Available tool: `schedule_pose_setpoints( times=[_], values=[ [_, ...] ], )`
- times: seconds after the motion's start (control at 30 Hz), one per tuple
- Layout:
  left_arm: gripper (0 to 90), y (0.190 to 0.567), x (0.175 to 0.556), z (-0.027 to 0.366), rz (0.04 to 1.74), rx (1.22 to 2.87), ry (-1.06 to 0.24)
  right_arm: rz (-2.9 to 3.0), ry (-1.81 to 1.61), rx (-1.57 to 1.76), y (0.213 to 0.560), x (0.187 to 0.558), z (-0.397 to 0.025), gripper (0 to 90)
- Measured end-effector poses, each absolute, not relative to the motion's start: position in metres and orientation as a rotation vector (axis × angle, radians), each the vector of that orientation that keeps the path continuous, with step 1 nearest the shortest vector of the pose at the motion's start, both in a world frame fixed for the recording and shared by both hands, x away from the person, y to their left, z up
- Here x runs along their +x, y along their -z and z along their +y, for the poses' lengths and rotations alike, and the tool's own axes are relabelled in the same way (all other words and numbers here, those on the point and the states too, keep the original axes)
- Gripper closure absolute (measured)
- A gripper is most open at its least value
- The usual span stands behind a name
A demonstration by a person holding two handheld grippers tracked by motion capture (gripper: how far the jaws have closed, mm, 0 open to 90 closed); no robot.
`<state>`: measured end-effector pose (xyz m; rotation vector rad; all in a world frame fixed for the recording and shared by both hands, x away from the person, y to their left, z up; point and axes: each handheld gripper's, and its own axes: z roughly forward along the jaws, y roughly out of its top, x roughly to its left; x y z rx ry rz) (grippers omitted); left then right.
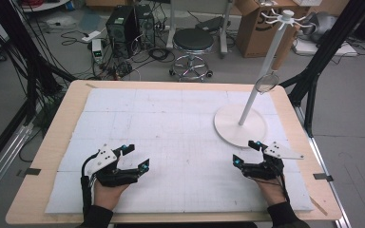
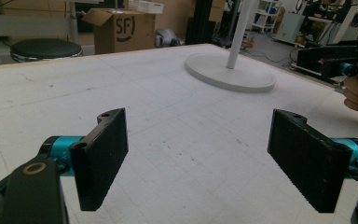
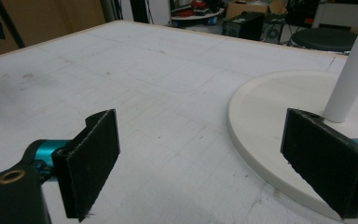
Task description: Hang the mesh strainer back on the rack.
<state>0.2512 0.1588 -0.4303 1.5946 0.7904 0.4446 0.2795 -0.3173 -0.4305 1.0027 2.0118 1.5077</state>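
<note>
Left tongs (image 1: 134,156) resting wide open, gripping nothing; right tongs (image 1: 246,152) gaping empty just beside white stand (image 1: 240,124) on surface (image 1: 171,123).

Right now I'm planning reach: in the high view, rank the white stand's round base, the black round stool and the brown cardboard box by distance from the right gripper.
1. White stand's round base, just ahead of the right gripper.
2. Brown cardboard box, floor beyond the table.
3. Black round stool, too close to call against the box.

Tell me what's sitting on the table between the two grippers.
Nothing: in the high view, bare white mat runs from the left gripper to the right gripper. The white stand is farther back, beside the right gripper.
</note>
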Motion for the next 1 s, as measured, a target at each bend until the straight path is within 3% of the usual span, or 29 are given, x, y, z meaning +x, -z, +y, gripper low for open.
schedule_pose_setpoints(
  times=[1.0],
  values=[
    [20.6,0.432,0.2532,0.1585,0.804,1.616,-0.449,1.976,-1.527,1.034,0.4304,0.2798,-0.3197,9.8]
  ],
)
